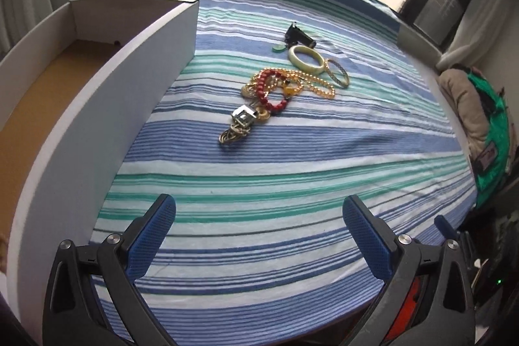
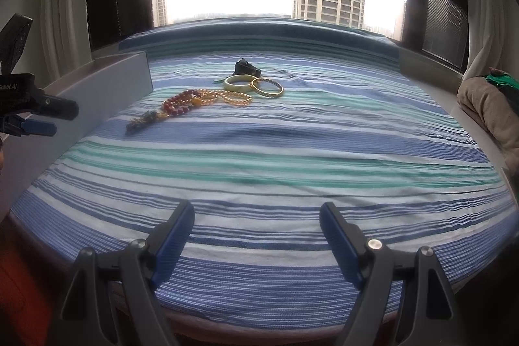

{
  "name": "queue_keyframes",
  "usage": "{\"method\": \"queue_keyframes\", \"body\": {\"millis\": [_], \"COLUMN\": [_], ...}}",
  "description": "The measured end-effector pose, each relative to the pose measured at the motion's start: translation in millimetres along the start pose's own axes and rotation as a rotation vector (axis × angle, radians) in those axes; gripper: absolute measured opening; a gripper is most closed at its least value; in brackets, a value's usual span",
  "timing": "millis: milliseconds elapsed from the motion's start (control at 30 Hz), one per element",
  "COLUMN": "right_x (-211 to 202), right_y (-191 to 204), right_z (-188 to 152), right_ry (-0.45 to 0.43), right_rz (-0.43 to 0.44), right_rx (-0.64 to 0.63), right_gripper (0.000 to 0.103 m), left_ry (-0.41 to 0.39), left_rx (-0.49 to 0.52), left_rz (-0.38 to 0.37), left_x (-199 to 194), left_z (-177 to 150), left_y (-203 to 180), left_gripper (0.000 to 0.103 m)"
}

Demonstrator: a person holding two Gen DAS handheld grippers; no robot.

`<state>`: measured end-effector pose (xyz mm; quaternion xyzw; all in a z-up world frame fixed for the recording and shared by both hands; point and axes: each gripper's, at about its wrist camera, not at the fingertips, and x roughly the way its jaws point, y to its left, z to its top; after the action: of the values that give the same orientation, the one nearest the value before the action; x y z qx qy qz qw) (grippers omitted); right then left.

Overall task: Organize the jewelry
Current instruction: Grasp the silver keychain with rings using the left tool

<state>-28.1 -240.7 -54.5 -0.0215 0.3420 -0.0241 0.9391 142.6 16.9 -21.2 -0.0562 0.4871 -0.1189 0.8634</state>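
Note:
A pile of jewelry lies on the striped cloth (image 1: 259,177): a red bead bracelet (image 1: 264,93), a gold bead necklace (image 1: 311,81), a pale green bangle (image 1: 306,59), a thin gold bangle (image 1: 337,72), a metal pendant with chains (image 1: 240,122) and a small black item (image 1: 296,36). In the right wrist view the same pieces show: pale bangle (image 2: 239,82), gold bangle (image 2: 267,87), red beads (image 2: 180,106). My left gripper (image 1: 259,216) is open and empty, well short of the pile. My right gripper (image 2: 258,216) is open and empty, far from the jewelry.
An open white box (image 1: 107,106) with a brown floor stands at the left beside the jewelry; its wall shows in the right wrist view (image 2: 107,86). The left gripper's body (image 2: 29,106) shows at the left there. A beige and green bundle (image 1: 473,109) lies at the right. A window is behind.

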Motion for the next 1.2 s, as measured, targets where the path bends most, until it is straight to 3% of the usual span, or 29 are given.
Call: {"method": "queue_keyframes", "body": {"millis": [200,300,367,400,433,467,733,900,1067,1200], "right_x": [-6.5,-9.4,-12.4,-12.9,-13.3,-13.3,-8.2,-4.7,23.2,93.1], "right_y": [-5.5,-9.3,-11.8,-13.6,-15.1,-16.8,-18.5,-5.9,-6.6,-5.6], "right_z": [-0.4,-1.8,-3.2,-4.0,-4.9,-5.8,-4.6,5.7,60.3,113.3], "right_ry": [-0.014,-0.012,-0.012,-0.011,-0.009,-0.006,0.019,0.031,0.095,0.278], "right_rz": [-0.006,-0.011,-0.019,-0.023,-0.026,-0.029,-0.023,0.048,0.253,0.437], "right_rx": [0.014,0.021,0.025,0.028,0.031,0.035,0.053,0.013,0.044,0.162], "right_gripper": [0.081,0.081,0.081,0.081,0.081,0.081,0.081,0.081,0.081,0.079], "left_ry": [-0.027,-0.012,-0.001,0.005,0.013,0.024,0.013,0.025,0.013,0.008], "left_rx": [0.199,0.232,0.234,0.234,0.234,0.232,0.095,0.030,-0.015,-0.061], "left_rz": [0.163,0.218,0.216,0.212,0.201,0.198,0.063,0.053,0.052,0.038], "left_x": [62.5,95.2,108.4,112.2,114.6,115.0,52.1,24.4,14.9,14.1], "left_z": [35.4,44.5,44.4,42.8,40.4,37.6,-9.8,-41.6,-56.7,-64.7], "left_y": [-24.0,-23.5,-20.2,-18.4,-16.1,-13.5,11.4,28.3,40.2,45.3], "left_gripper": [0.101,0.090,0.082,0.064,0.024,0.021,0.020,0.020,0.020,0.020]}}
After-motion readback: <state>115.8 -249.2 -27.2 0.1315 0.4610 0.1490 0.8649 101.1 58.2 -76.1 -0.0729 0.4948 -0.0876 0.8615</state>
